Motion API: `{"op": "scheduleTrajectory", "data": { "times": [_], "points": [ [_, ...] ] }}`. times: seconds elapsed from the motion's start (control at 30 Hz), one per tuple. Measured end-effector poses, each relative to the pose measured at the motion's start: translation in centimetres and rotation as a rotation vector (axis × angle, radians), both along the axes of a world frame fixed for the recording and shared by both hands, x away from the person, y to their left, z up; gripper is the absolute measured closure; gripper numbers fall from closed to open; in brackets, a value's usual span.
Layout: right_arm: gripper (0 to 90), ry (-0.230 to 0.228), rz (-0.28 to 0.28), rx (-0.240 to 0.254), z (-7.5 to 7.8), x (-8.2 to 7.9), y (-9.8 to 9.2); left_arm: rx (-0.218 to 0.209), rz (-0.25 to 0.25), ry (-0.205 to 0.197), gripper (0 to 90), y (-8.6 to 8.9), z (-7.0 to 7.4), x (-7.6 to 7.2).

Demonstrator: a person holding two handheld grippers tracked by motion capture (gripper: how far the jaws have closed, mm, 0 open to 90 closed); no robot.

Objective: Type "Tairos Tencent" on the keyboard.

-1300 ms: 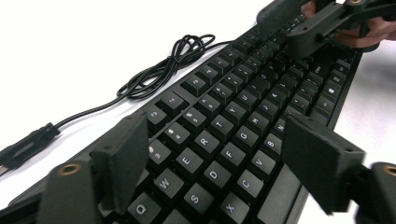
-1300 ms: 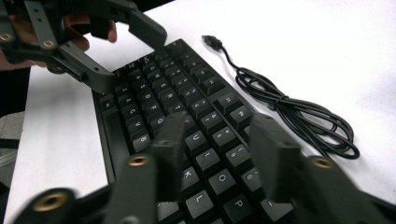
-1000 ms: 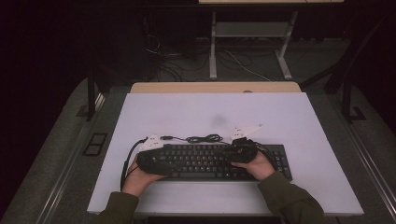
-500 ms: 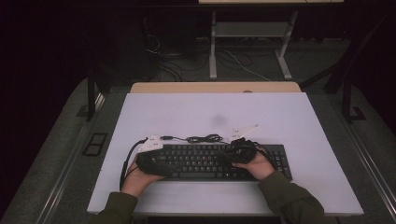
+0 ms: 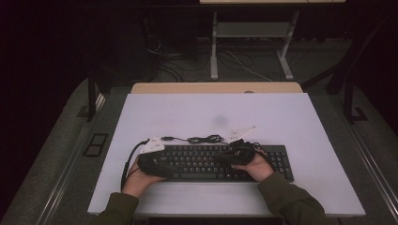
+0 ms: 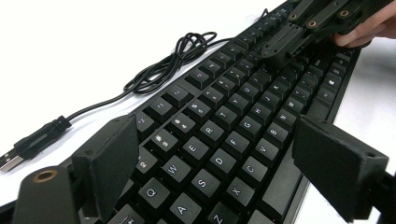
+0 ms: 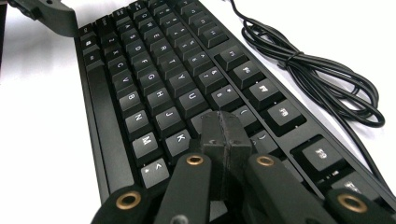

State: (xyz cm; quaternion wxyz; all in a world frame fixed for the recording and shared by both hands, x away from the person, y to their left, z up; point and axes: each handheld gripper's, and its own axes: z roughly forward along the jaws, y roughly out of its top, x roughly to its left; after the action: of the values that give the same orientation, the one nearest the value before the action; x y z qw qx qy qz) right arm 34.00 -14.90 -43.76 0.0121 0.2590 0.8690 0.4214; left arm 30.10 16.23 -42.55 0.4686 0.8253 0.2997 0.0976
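1. A person at a white table (image 5: 291, 117) works a black keyboard (image 5: 206, 161) with a hand-held gripper in each hand; the keyboard lies along the table's near edge, its coiled cable (image 5: 204, 139) just behind it.

2. The right gripper (image 7: 225, 128), jaws pressed together into one blunt tip with nothing between them, rests on the keys right of the keyboard's middle, beside the K and L keys. The step in hand looks like pressing a single key.

3. The left gripper (image 6: 215, 163) hangs over the keyboard's left end with its jaws wide apart, gripping nothing; Q, W, E and the keys below show between them.

4. To do it well, the closed tip should come straight down on the centre of one keycap, since a slanted push could catch the neighbouring key.

5. The left gripper would do best to stay clear of the keys or steady the keyboard's left edge so that the board does not slide.

6. The USB plug (image 6: 18, 149) lies loose on the table behind the keyboard's left end.
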Motion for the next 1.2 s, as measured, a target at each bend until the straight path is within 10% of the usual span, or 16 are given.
{"op": "scheduleTrajectory", "data": {
  "times": [0.67, 1.2],
  "points": [
    [78.1, 0.0, 0.005, 0.027, 0.3, 0.0, 0.0, 0.001, 0.002, -0.005, 14.2, 0.1, 0.1, 0.0],
    [35.7, -0.034, -0.035, 0.126, 0.9, 0.0, -0.5, -0.002, 0.003, -0.009, 16.1, 0.3, 0.2, 0.0]
  ]
}}
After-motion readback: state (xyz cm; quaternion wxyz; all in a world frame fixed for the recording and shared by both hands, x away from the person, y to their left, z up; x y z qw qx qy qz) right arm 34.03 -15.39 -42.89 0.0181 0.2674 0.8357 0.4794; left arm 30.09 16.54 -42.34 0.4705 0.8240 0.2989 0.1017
